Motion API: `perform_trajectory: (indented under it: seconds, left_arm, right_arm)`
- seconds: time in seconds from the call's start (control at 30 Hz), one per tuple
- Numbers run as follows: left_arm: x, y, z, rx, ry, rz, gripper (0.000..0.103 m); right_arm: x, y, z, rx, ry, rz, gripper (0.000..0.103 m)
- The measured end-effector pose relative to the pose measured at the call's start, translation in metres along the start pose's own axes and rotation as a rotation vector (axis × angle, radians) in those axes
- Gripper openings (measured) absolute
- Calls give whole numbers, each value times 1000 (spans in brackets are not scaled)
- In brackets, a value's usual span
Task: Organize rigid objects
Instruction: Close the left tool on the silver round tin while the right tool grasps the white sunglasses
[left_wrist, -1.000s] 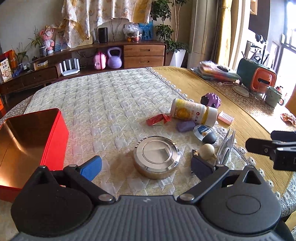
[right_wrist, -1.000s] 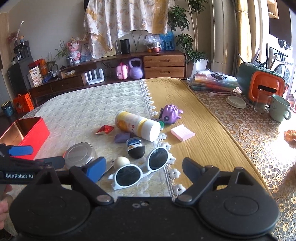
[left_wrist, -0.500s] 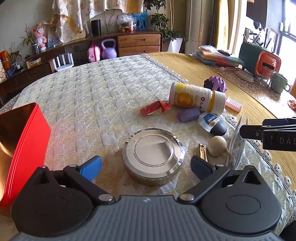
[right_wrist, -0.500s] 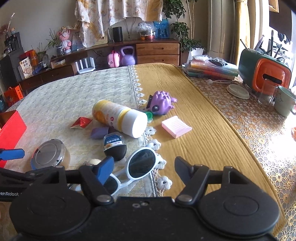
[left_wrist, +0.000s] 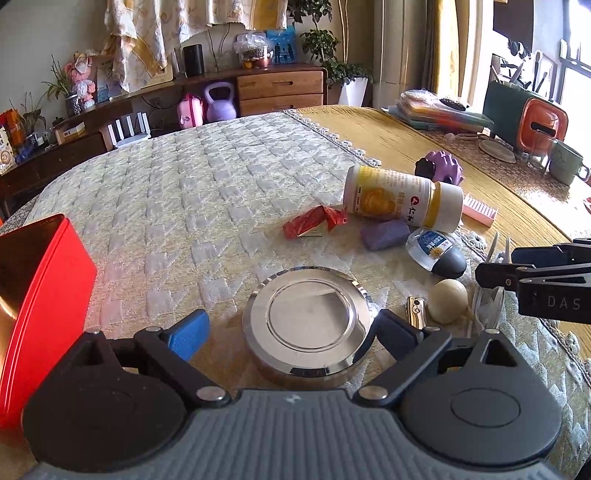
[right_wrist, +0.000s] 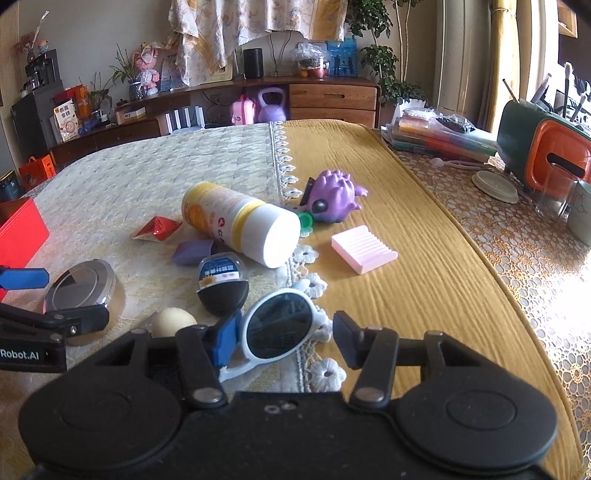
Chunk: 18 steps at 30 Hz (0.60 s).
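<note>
A round silver tin (left_wrist: 308, 325) lies on the quilted cloth between the fingers of my open left gripper (left_wrist: 291, 332); it also shows in the right wrist view (right_wrist: 83, 286). White sunglasses (right_wrist: 277, 326) lie between the fingers of my open right gripper (right_wrist: 284, 336). A yellow-and-white bottle (left_wrist: 402, 197) lies on its side, with a red wrapper (left_wrist: 314, 221), a purple block (left_wrist: 384, 234), a black-and-clear capsule (left_wrist: 437, 253), a cream ball (left_wrist: 447, 301) and a nail clipper (left_wrist: 415, 312) around it.
An open red box (left_wrist: 44, 295) stands at the left. A purple hedgehog toy (right_wrist: 332, 197) and a pink ridged block (right_wrist: 364, 249) lie on the yellow cloth. A stack of folders (right_wrist: 443, 138), an orange-green container (right_wrist: 550, 155) and a mug stand at the right.
Both grippers moved forward and down. The tin now sits between the left fingers. The right gripper narrowed somewhat around one sunglasses lens.
</note>
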<state>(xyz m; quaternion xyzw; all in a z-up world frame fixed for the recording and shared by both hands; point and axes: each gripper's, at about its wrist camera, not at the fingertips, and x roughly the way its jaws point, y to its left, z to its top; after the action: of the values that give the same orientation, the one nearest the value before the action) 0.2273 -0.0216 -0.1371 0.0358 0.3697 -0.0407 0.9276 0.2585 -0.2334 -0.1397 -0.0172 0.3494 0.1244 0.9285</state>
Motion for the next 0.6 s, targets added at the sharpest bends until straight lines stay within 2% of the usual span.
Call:
perform_trajectory:
  seconds: [0.2,0.6]
  left_arm:
    - [0,-6,-1,40,-12,-24,78]
    - [-6,-6,-3,55,-11,-12,77]
  right_arm:
    - [2,2,-1,-13,-2,10,48]
    - [-5,7,1,-15,-1,-14,44]
